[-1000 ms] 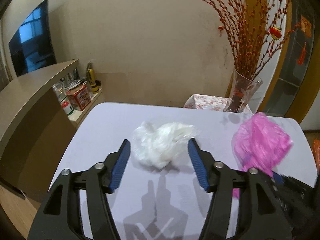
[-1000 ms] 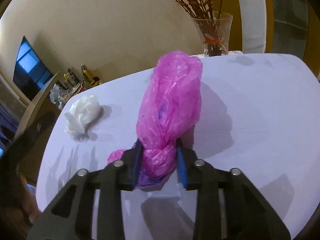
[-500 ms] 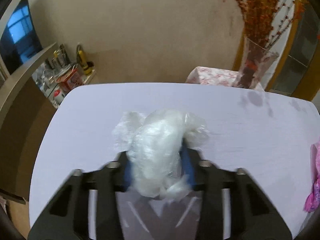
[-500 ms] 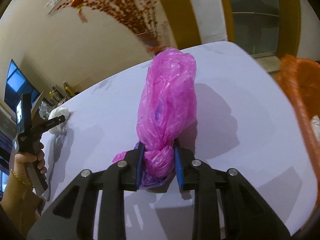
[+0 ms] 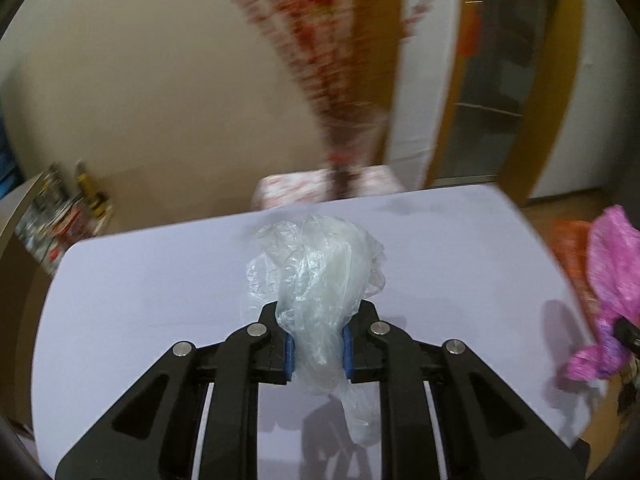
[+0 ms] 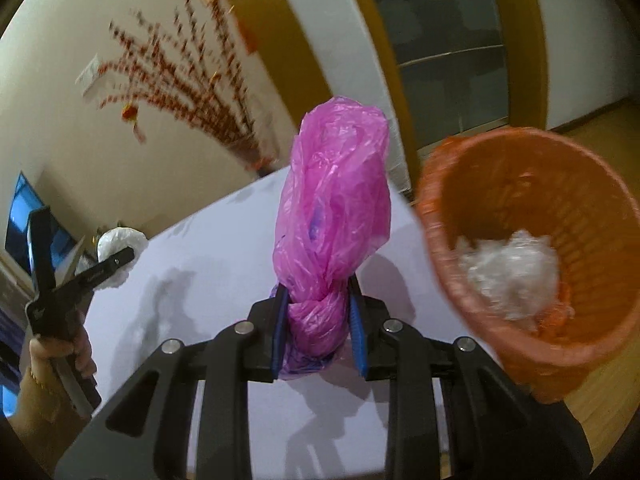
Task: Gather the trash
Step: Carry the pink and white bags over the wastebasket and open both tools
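My right gripper [image 6: 318, 334] pinches the knotted pink plastic bag [image 6: 334, 216]; my left gripper [image 5: 318, 346] pinches the crumpled clear plastic bag [image 5: 320, 280]. The orange woven basket [image 6: 516, 344] sits right of my fingers; releasing early risks slippery film missing it.

Left gripper [image 5: 318, 346] and right gripper [image 6: 319, 330], jaws clamped, both raised.

Knotted pink bag [image 6: 334, 216] upright beside orange basket [image 6: 448, 264]; crumpled clear bag [image 5: 320, 276] above table
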### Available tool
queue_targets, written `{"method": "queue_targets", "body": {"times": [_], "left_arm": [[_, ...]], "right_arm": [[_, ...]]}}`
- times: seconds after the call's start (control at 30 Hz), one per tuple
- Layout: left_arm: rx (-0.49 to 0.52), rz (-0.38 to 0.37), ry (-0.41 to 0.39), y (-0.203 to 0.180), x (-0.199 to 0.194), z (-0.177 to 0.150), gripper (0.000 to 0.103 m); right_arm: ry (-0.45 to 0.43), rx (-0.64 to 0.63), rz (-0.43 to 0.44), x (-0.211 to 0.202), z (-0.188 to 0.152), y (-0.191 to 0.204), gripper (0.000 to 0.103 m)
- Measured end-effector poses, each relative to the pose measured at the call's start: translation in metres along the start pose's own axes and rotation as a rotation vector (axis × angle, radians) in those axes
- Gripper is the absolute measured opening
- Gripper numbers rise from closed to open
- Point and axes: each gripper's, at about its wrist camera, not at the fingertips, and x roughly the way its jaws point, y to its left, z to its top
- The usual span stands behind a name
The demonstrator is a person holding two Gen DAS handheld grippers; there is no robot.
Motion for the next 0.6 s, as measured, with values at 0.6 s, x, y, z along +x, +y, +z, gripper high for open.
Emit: {"method": "queue_targets", "body": {"times": [0.6], "left_arm": [[0.169, -0.346, -0.038, -0.161, -0.045, -0.008, 0.017]], "right_arm": [[-0.139, 0.089, -0.107, -0.079, 0.008, -0.091, 0.027]]}}
